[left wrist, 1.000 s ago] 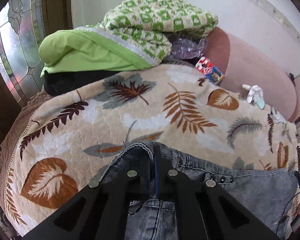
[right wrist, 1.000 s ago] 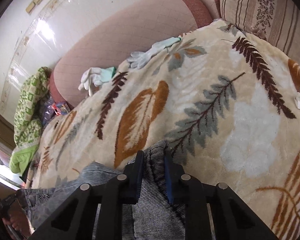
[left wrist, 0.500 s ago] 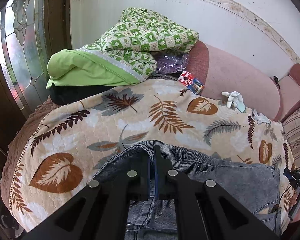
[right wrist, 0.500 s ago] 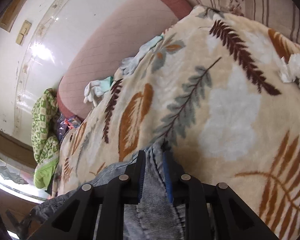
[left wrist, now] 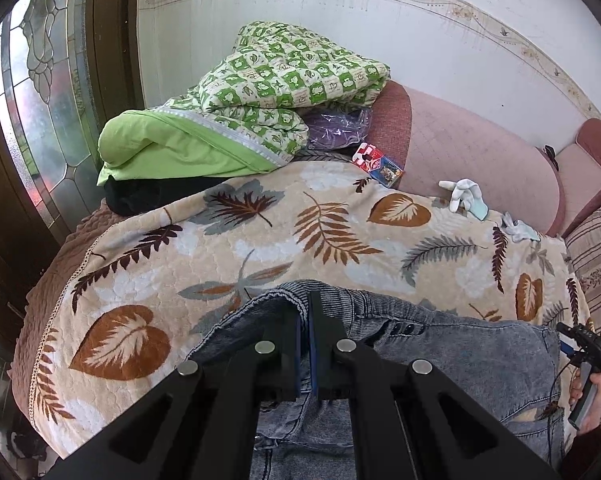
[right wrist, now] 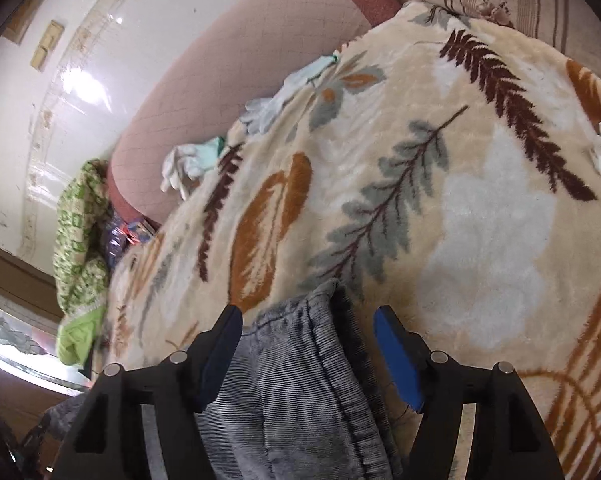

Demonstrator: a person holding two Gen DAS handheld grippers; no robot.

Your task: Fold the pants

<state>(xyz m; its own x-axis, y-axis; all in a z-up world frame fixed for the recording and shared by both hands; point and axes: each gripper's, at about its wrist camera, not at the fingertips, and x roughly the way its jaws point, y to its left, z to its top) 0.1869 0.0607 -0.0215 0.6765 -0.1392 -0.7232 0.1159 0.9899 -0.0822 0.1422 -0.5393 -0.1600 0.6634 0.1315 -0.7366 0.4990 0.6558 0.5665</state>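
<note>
Grey-blue denim pants (left wrist: 452, 356) lie on a leaf-patterned blanket (left wrist: 260, 240) over a sofa. My left gripper (left wrist: 304, 312) is shut on the pants' waistband edge. In the right wrist view my right gripper (right wrist: 306, 318) is open, its blue-padded fingers (right wrist: 396, 356) standing on either side of a bunched end of the pants (right wrist: 300, 364) that rests on the blanket (right wrist: 480, 220). The right gripper's handle and the hand on it show at the right edge of the left wrist view (left wrist: 588, 356).
A green quilt pile (left wrist: 260, 96) and a small red box (left wrist: 378, 164) sit at the sofa's far left. White gloves (left wrist: 466, 196) lie along the pink backrest (left wrist: 480, 152). A striped cushion (left wrist: 596, 248) is at the right. A glass door (left wrist: 32, 100) stands to the left.
My right gripper has opened and let go of the pants end, which now lies loose between its fingers. My left gripper has lifted and pulled back, still shut on the waistband.
</note>
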